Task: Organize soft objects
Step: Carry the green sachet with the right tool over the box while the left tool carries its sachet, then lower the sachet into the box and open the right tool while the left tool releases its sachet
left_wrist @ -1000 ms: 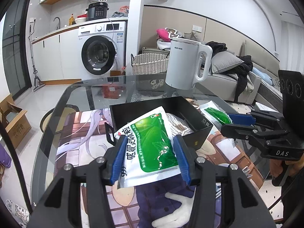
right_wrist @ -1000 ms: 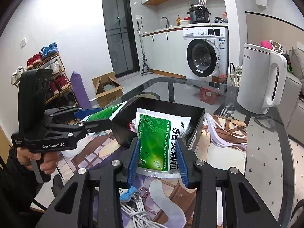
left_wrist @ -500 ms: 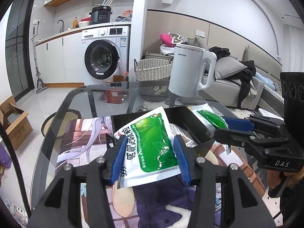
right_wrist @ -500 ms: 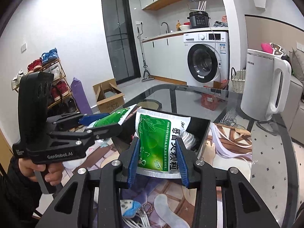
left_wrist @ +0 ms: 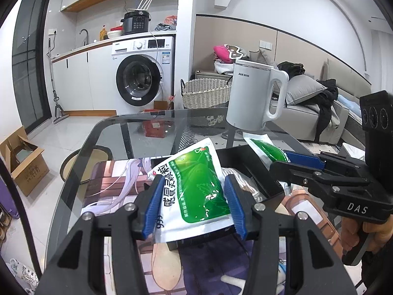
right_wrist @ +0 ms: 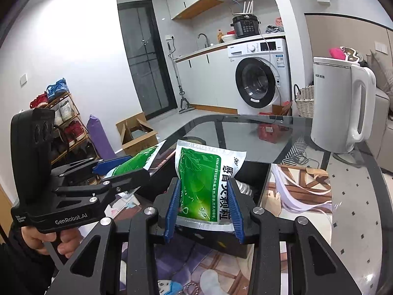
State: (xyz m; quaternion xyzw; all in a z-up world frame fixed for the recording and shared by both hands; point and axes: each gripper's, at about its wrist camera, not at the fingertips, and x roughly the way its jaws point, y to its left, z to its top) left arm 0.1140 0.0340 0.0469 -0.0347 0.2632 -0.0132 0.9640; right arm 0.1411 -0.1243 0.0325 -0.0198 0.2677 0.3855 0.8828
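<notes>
- Glass table [left_wrist: 118,132]: dark, smoked top with a rounded edge; the floor shows through it.
- White electric kettle [left_wrist: 255,98]: upright on the bare glass, at the far side beyond the black box.
- Illustrated anime-print mat [right_wrist: 302,196]: flat on the glass, under the black box.
- Black open box [right_wrist: 260,174]: on the mat, near the table's middle.
</notes>
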